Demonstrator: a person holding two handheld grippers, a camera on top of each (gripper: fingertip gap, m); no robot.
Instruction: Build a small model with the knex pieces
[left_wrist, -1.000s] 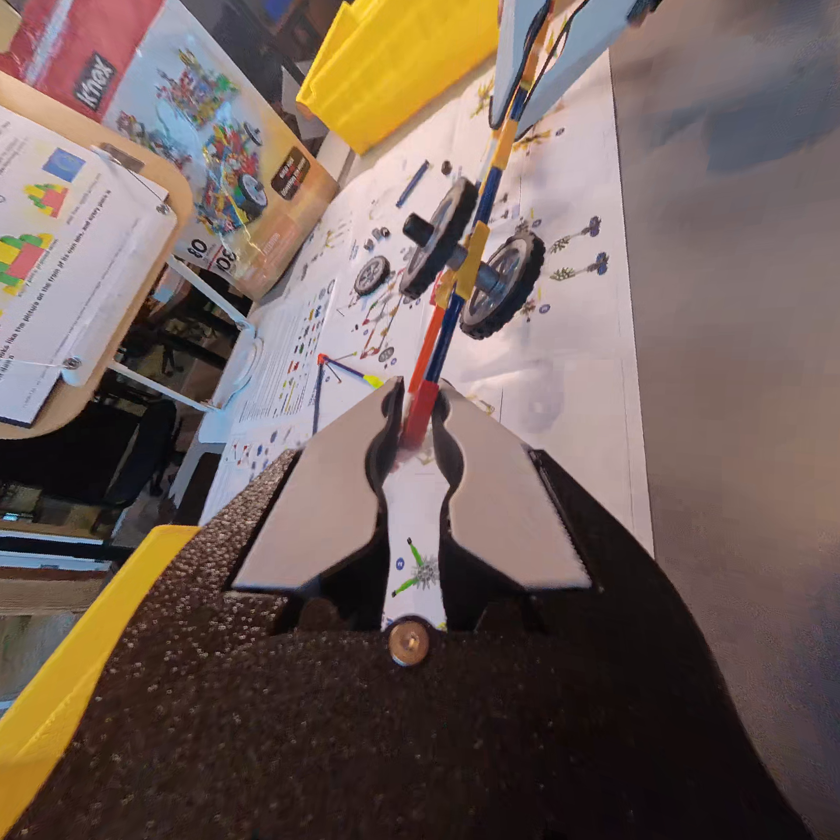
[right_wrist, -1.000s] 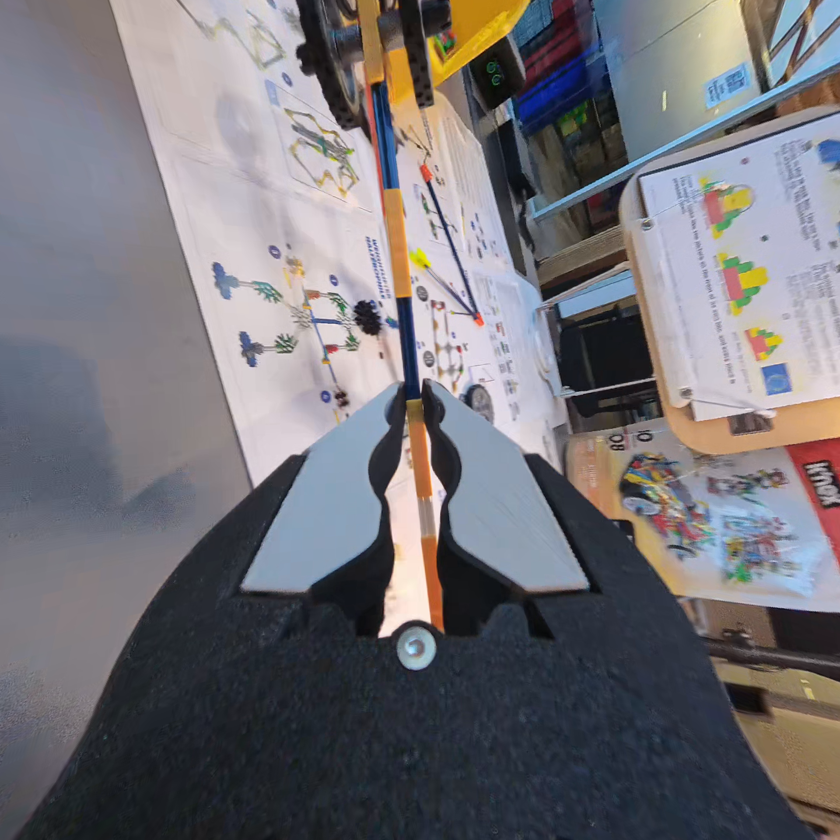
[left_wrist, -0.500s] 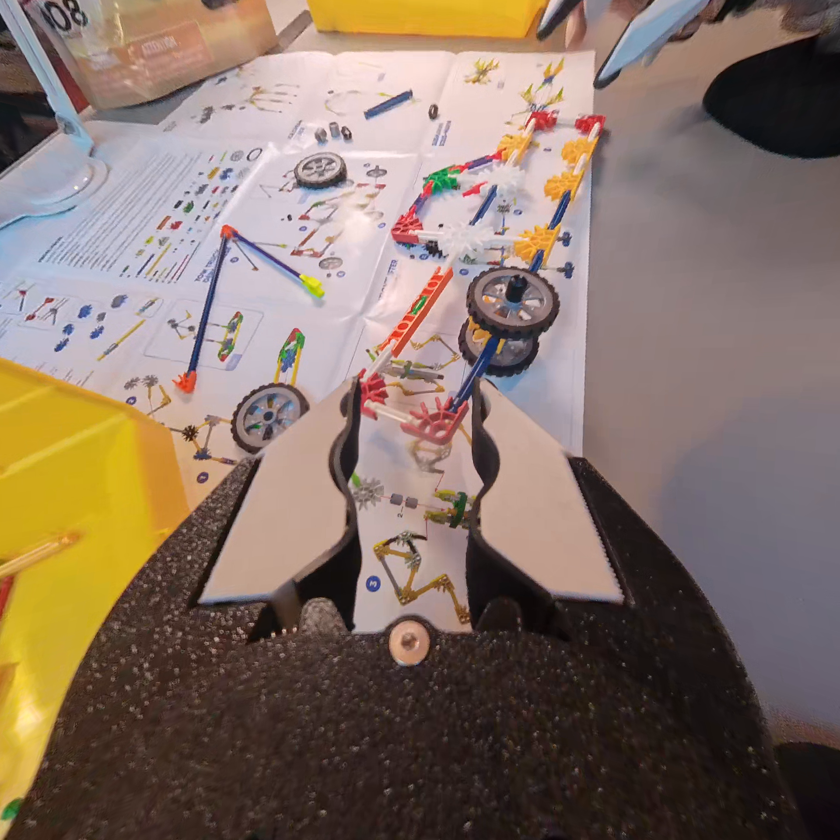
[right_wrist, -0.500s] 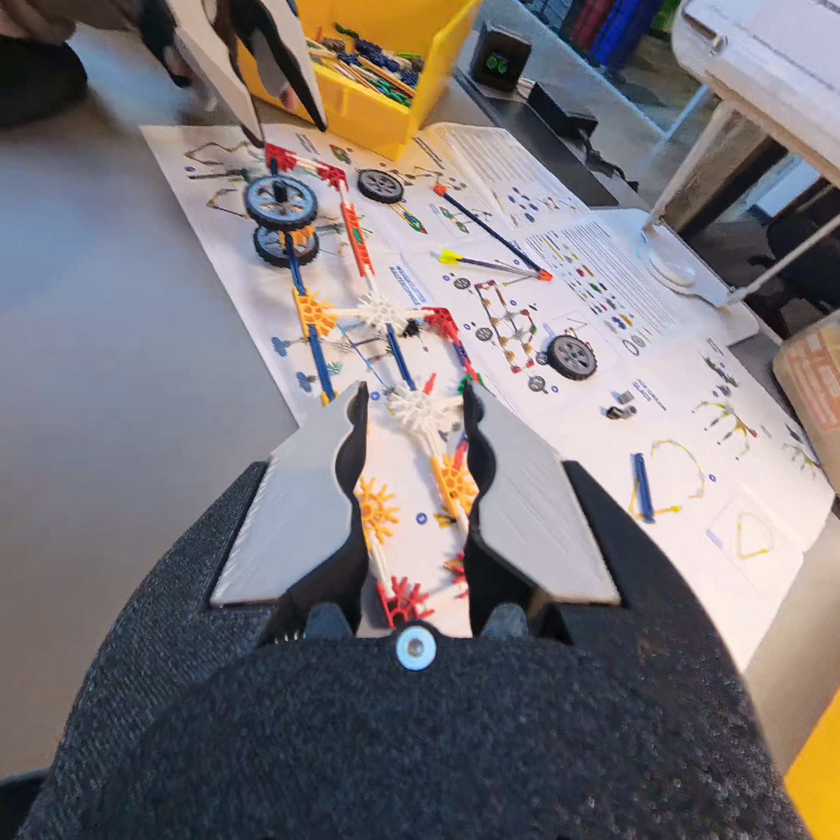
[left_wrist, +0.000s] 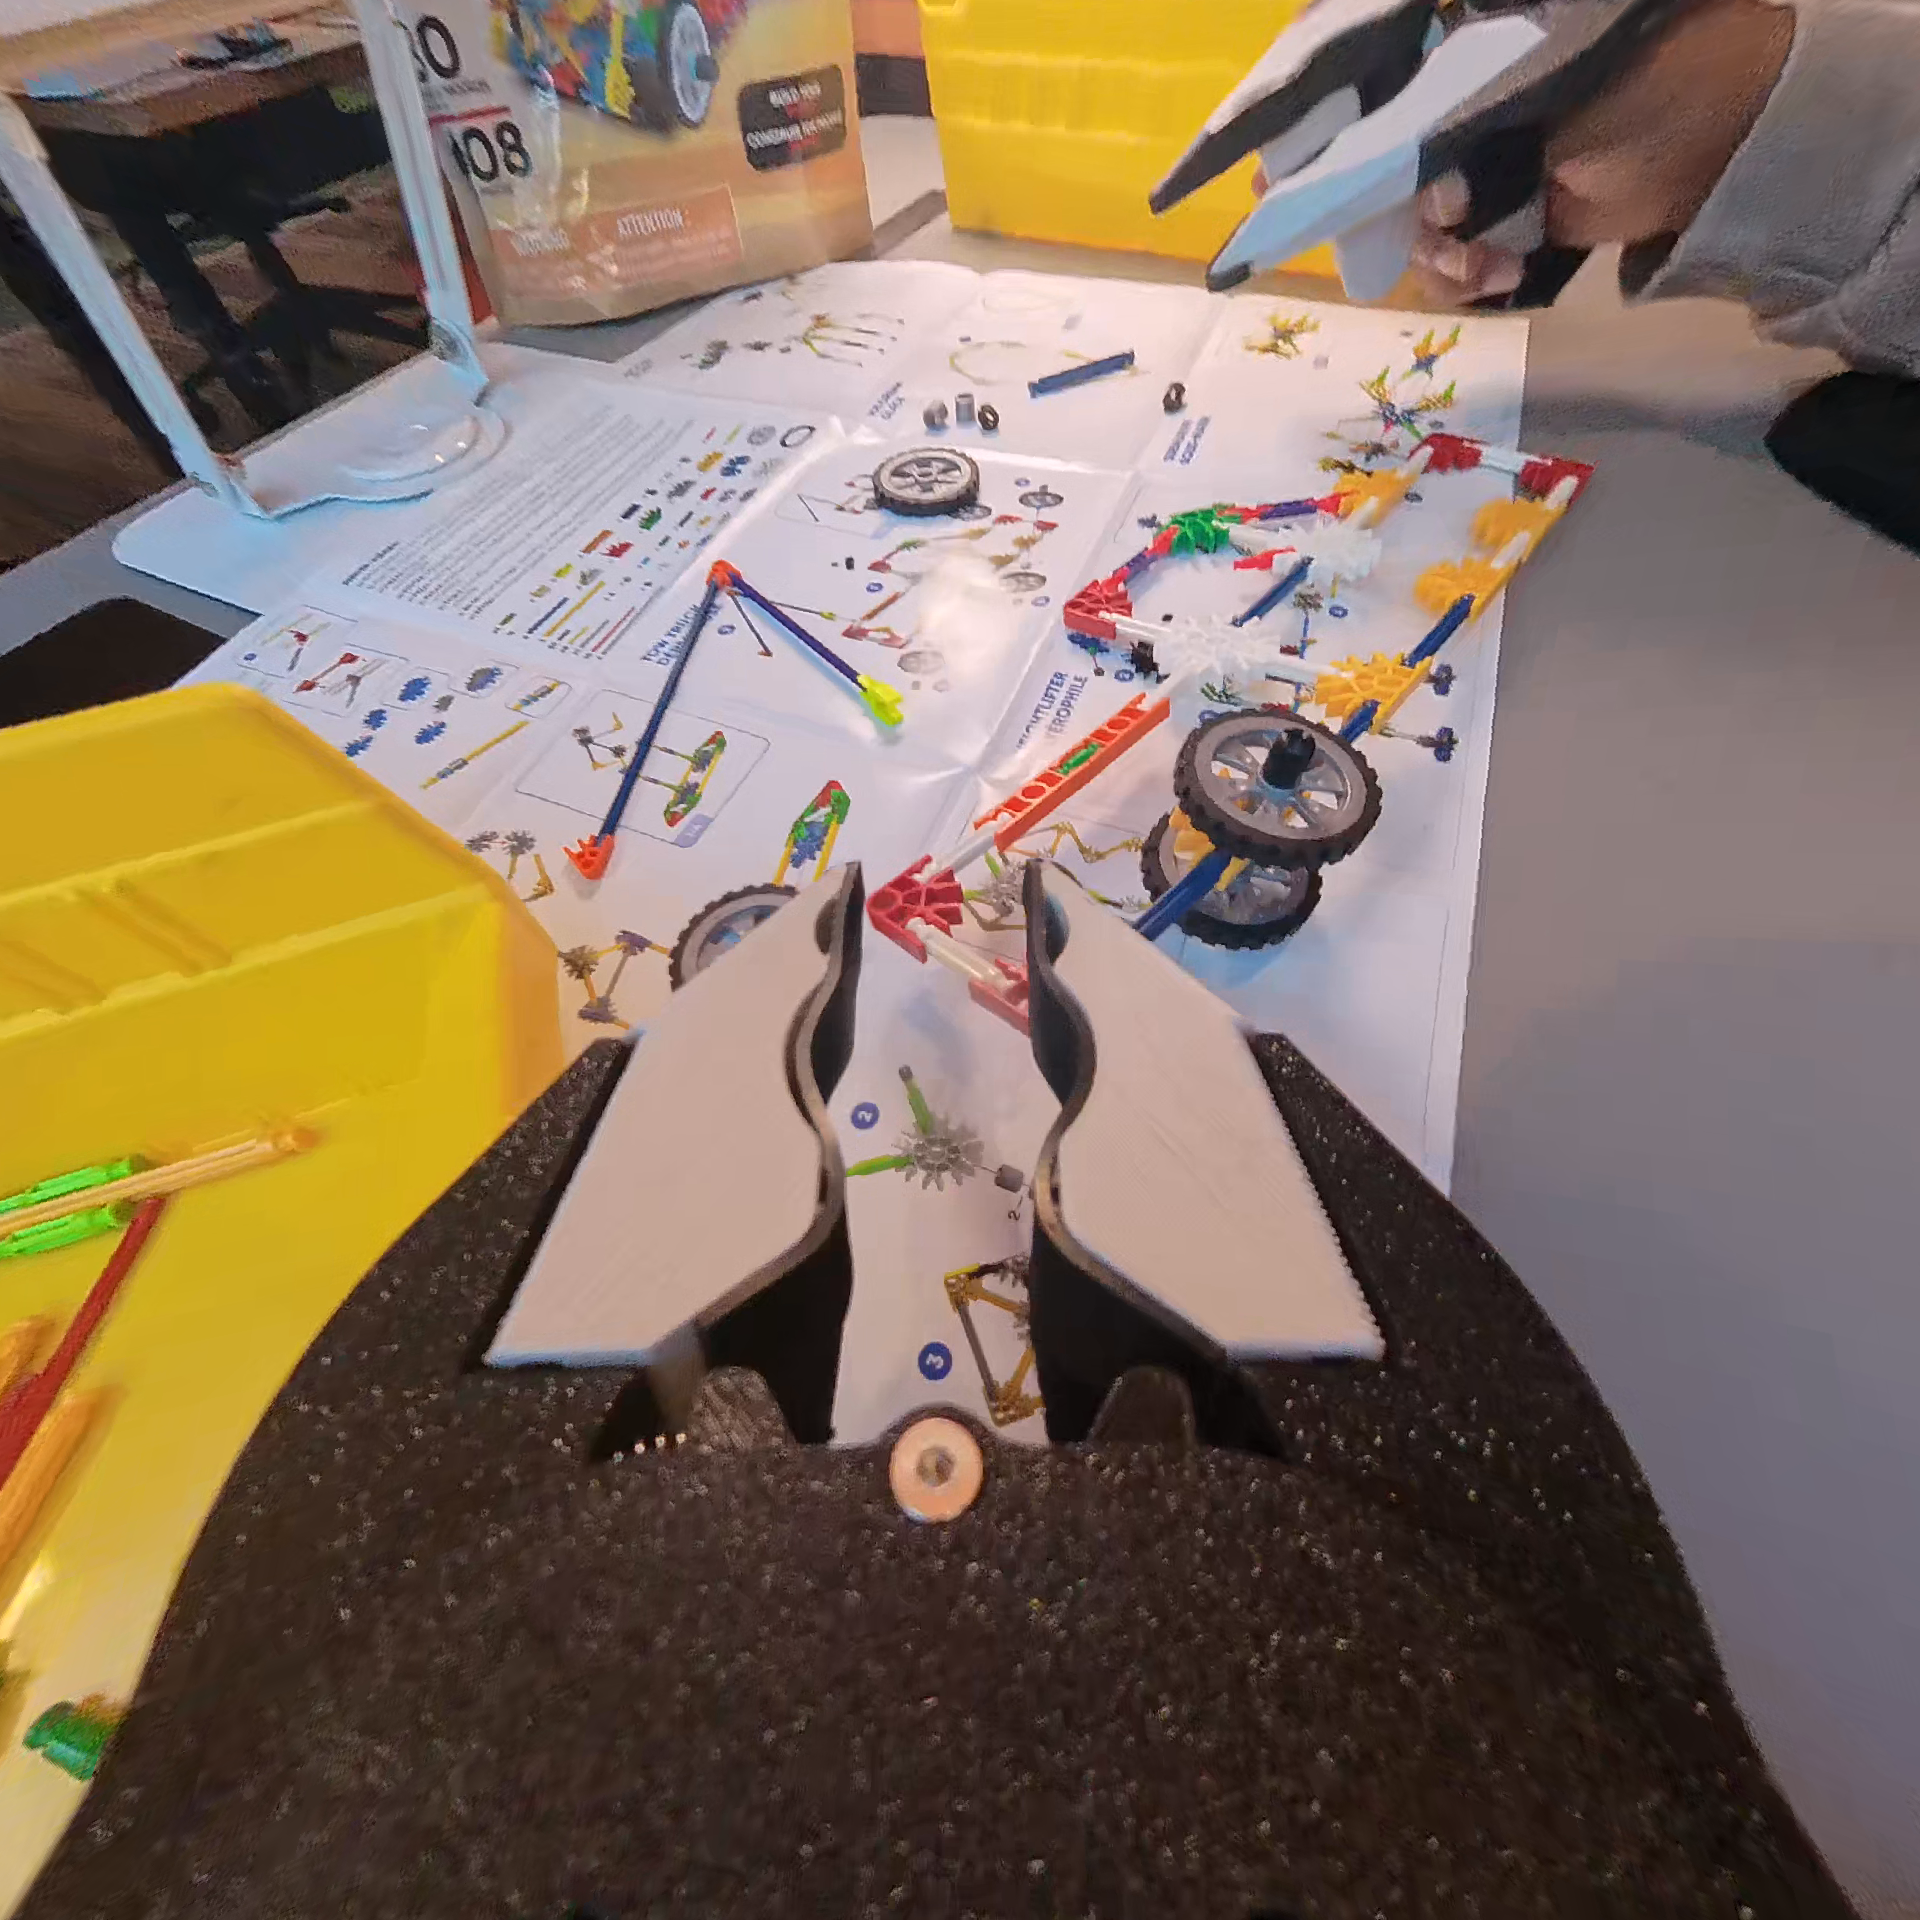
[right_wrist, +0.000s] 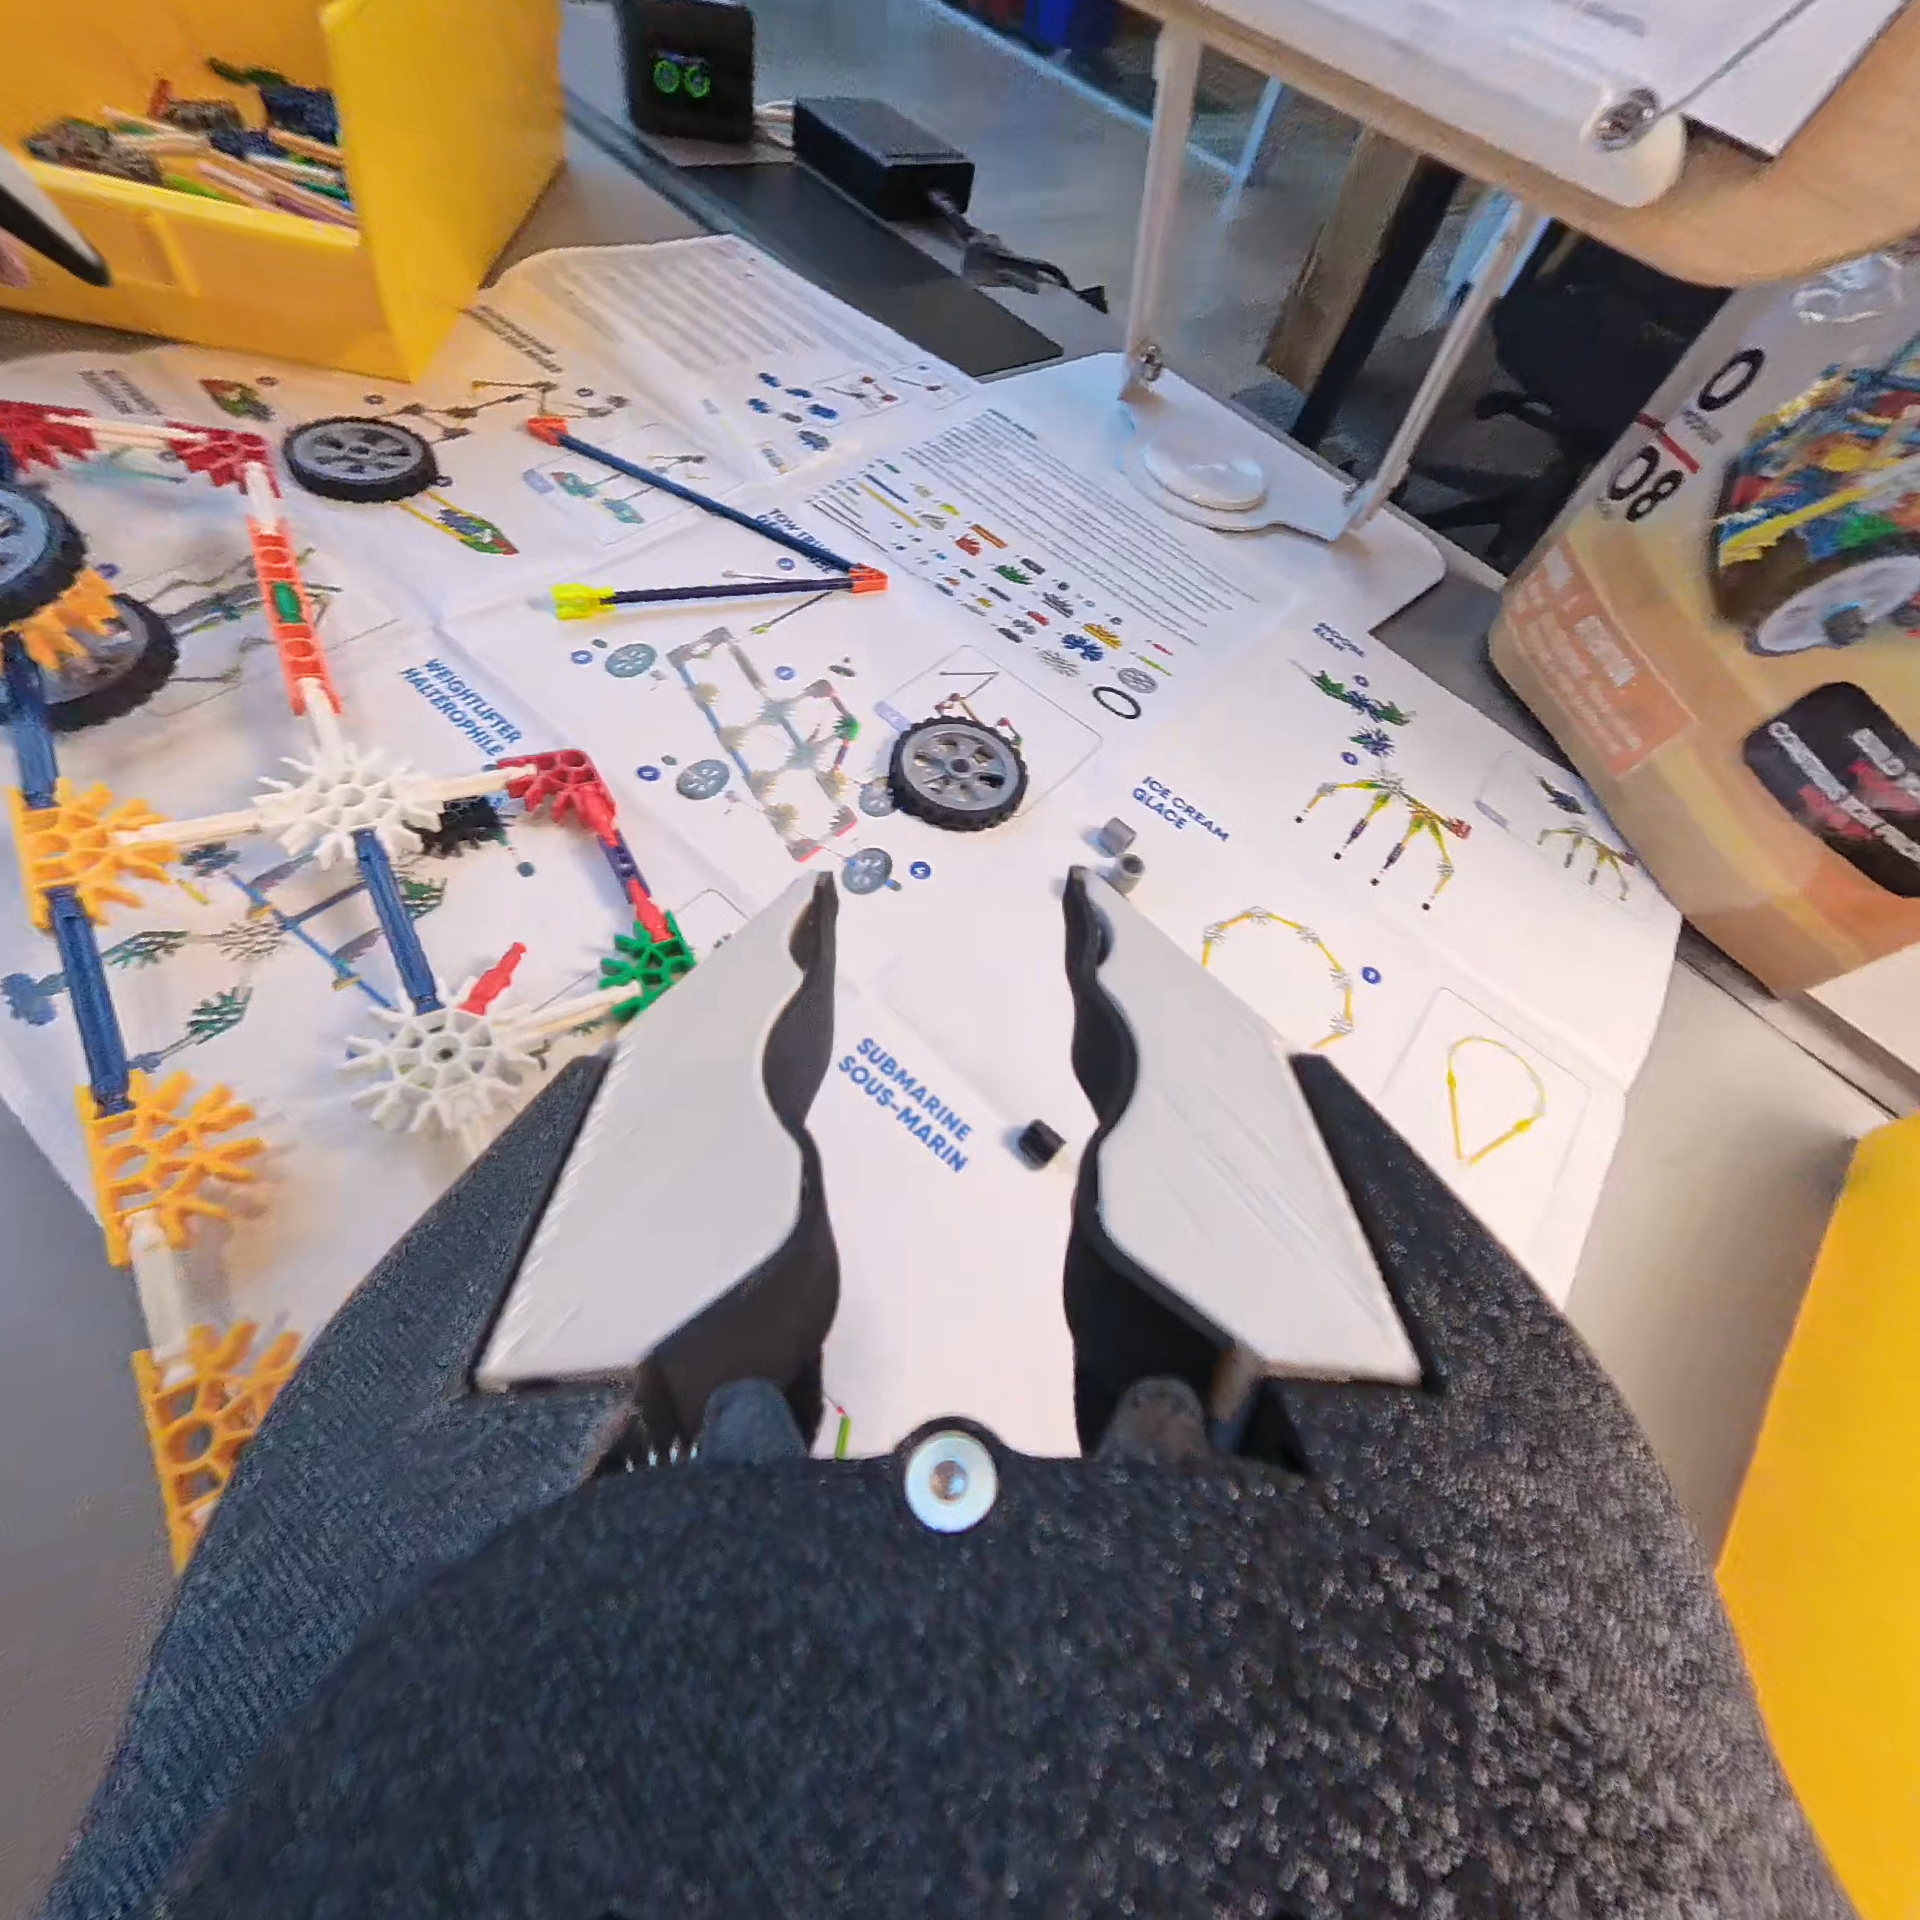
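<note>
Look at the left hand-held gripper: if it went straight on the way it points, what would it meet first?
Probably the red connector at the near corner of the rod-and-wheel frame, just beyond the open left hand-held gripper; depth is unclear.

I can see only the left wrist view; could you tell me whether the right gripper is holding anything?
Observer: No. The right gripper is open and empty; a small black piece lies on the sheet below the gap between its fingers.
Operator: Thank you. What stands behind the bin of rods?
Observer: A black box with a green display.
Operator: And what does the white stand carry?
Observer: A wooden board with paper fixed on top.
</note>
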